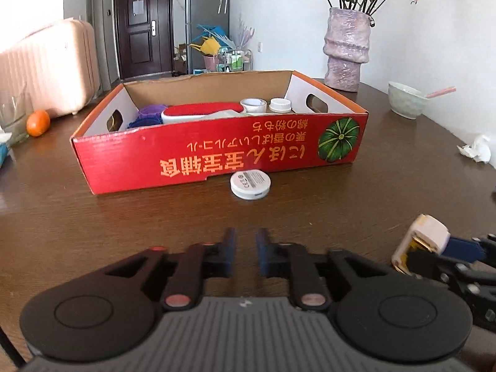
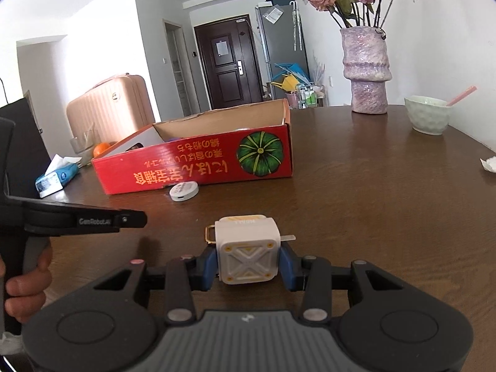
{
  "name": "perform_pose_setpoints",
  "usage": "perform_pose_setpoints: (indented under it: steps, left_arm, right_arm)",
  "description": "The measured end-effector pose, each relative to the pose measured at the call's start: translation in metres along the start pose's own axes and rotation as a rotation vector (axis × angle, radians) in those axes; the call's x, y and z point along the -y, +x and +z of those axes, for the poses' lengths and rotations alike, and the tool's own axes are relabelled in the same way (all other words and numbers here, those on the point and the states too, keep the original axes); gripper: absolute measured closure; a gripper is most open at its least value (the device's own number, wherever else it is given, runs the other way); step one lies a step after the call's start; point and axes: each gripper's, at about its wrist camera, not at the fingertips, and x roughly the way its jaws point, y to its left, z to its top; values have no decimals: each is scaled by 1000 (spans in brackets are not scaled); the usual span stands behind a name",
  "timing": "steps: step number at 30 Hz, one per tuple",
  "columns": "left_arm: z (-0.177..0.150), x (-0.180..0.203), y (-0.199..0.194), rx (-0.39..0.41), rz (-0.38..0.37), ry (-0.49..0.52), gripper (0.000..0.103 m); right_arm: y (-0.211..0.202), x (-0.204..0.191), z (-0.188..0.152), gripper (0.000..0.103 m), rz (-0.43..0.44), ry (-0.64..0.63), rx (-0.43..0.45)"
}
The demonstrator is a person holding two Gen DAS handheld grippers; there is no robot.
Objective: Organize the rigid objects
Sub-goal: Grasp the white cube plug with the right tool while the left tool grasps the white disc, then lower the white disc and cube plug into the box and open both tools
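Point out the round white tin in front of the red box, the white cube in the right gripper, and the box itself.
round white tin (image 1: 250,184), left wrist view, centre of its lid.
white cube (image 2: 246,262), right wrist view, its near face with the X.
red box (image 1: 198,155), left wrist view, printed front wall.

Daylight floods my two wrist views; the white wall at right nearly blows out, and the brown table carries a soft sheen; shadows lie faint under the red box; fisheye bending curves the table rim and darkens the corners; my left view is slightly soft overall.
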Motion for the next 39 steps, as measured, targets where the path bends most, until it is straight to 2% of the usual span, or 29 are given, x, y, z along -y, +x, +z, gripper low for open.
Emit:
perform_pose_setpoints:
  steps: [1,2,6,10,12,15,20,22,26,28,33,39]
  left_arm:
    - [3,1,4,10,-5,6,52]
    - [7,2,10,18,-11,7,52]
    - [24,10,47,-26,5,29,54]
    - [35,15,72,23,63,65,53]
    - [37,13,74,23,23,58,63]
    - [28,12,59,3,12,76,63]
    - [-19,-4,-3,-4,-17,-17,63]
    - [-35,-7,-26,-7,-22,-25,63]
    - [-42,-10,-52,8,15,7,63]
    - [-37,-15,-59,34,33,3,63]
    - [-11,-30,-71,125,19,-10,63]
    - [54,-67,-57,255,21,-19,63]
  right_arm:
    - [-1,-1,-1,63,0,4,1]
    - [-3,-1,-3,63,-2,8,1]
    - [-9,-4,-4,63,-7,13,-1]
    - [-13,-5,-2,63,-20,1,-1]
    - [-13,-3,0,63,-27,-3,-4]
    - [-13,-1,1,63,-33,-1,-1]
    - [-12,0,-1,63,-22,7,2]
    - [-10,-2,-4,63,-14,8,-6]
    - [-6,-10,-5,63,15,1,-8]
    - [-7,-16,-6,63,35,7,2]
    - [-12,-24,-1,63,57,8,24]
    - [-9,-15,21,63,61,38,36]
